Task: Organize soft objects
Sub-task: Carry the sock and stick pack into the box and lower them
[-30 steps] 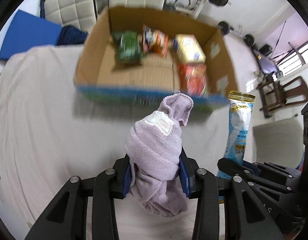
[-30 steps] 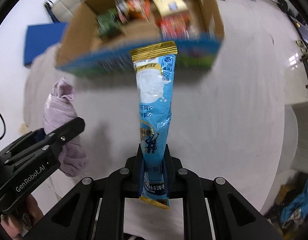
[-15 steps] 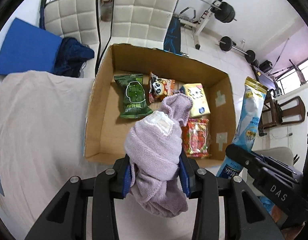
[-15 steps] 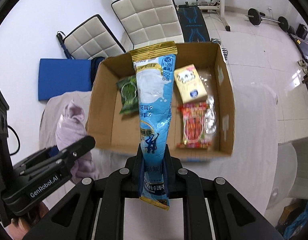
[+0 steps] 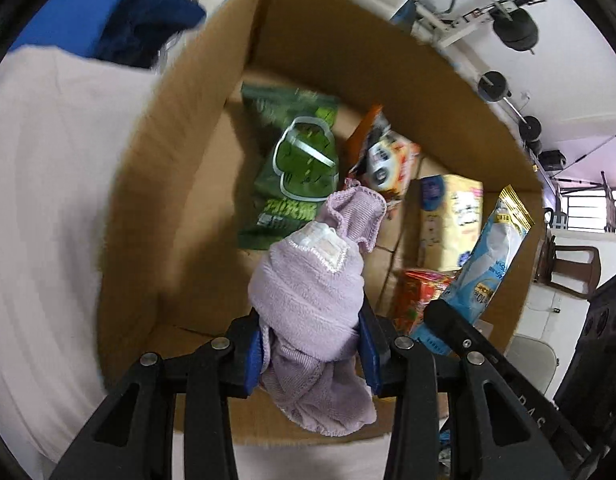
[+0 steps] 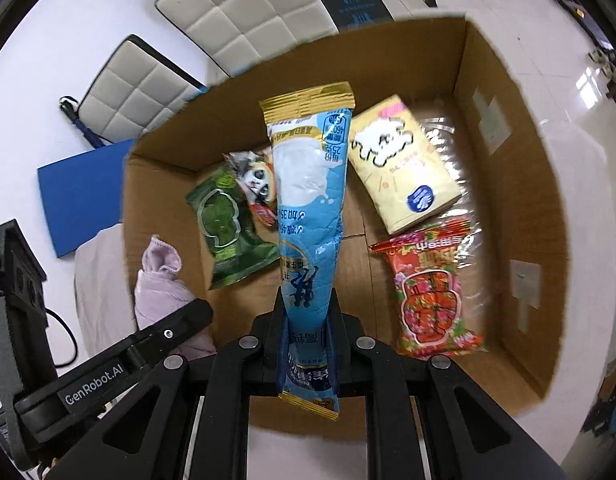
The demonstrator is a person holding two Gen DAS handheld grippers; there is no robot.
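The left gripper (image 5: 312,354) is being held over the open cardboard box (image 5: 179,168), and a bundled lilac cloth (image 5: 308,292) is being pinched between its blue-padded fingers (image 5: 252,354), the pads pressed into both sides of the bundle. The cloth's folded top is being shown rising well beyond the fingertips, while a loose tail is hanging below them, over the box's near wall. The right gripper (image 6: 308,354) is being shown with its fingers (image 6: 335,344) drawn tight on the lower end of a long blue milk-powder sachet (image 6: 308,200); the gold-edged bottom seal is sticking out beneath the pads, and the gold-banded top is standing far out ahead, above the middle of the box. Both held things are being kept in the air above the box, not resting on its floor. On that floor a green snack bag (image 6: 227,232) is lying toward the left, with a panda-print packet (image 6: 255,184) just beside it, partly overlapping its upper edge. A yellow tissue pack (image 6: 404,168) is lying toward the right, and a red sweets bag (image 6: 432,292) is lying just below it, close to the near wall. In the right wrist view, the cloth is being seen at the box's left wall. The box is being carried by a pale cloth-covered surface (image 5: 47,200).
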